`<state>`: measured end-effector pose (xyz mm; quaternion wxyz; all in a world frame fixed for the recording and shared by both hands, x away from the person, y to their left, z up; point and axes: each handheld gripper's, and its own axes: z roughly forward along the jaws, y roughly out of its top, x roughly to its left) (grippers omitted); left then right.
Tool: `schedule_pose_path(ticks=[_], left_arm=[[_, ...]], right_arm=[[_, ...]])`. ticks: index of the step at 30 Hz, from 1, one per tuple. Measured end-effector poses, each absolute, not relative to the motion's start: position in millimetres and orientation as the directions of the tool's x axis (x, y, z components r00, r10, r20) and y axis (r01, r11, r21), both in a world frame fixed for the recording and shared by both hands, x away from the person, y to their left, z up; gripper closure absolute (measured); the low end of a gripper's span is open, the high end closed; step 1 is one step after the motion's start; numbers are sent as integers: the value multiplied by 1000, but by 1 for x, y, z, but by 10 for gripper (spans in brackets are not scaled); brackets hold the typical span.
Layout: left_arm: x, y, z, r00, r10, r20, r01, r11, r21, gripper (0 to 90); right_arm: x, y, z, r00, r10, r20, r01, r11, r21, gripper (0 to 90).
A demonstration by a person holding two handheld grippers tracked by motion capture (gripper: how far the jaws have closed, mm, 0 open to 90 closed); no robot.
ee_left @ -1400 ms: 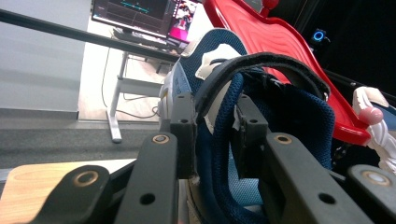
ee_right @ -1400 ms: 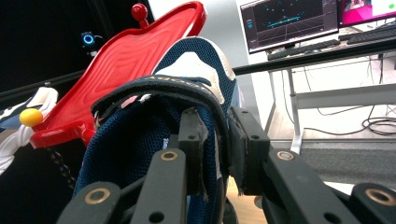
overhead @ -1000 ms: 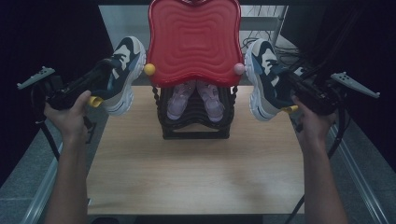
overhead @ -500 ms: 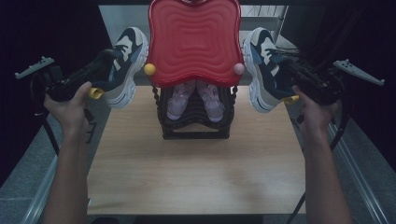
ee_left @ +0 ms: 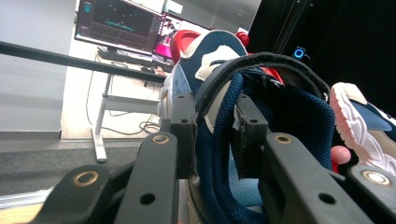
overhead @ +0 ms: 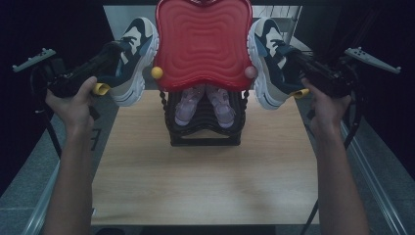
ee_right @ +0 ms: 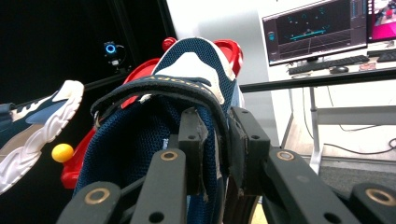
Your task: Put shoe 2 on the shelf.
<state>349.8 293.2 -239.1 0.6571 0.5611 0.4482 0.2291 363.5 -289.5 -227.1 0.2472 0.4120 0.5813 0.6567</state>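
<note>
Two navy, cream and white sneakers are held in the air on either side of a black shoe rack (overhead: 203, 132) with a red wavy top (overhead: 203, 44). My left gripper (overhead: 113, 53) is shut on the collar of the left sneaker (overhead: 133, 58), whose navy mesh lining (ee_left: 219, 154) sits between the jaws. My right gripper (overhead: 293, 58) is shut on the collar of the right sneaker (overhead: 269, 61); its heel strap (ee_right: 159, 88) crosses just above the fingers (ee_right: 194, 149). A pair of small pink shoes (overhead: 204, 104) rests inside the rack.
The rack stands at the back middle of a wooden table (overhead: 205, 181). A yellow knob (overhead: 156, 73) and a pink knob (overhead: 250, 72) stick out at the red top's lower corners. Monitors on a desk (ee_right: 322, 32) lie beyond the table. Metal rails (overhead: 377, 171) flank it.
Both hands have risen and moved slightly outward and back, carrying the sneakers up beside the red top. The grips on both sneakers have held.
</note>
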Motion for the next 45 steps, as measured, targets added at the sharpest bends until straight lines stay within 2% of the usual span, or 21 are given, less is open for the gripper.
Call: schedule_pose_path(ticks=[19,45], left_arm=[[359,278,-228,505,791,-345,208,276,938,737],[377,235,-205,527,785,-327,212,252,944,735]], right_arm=[[370,-268,-209,-565,787,248,154,-195,969,754],[383,-230,-192,-598,776,203,138,-150,979,754]])
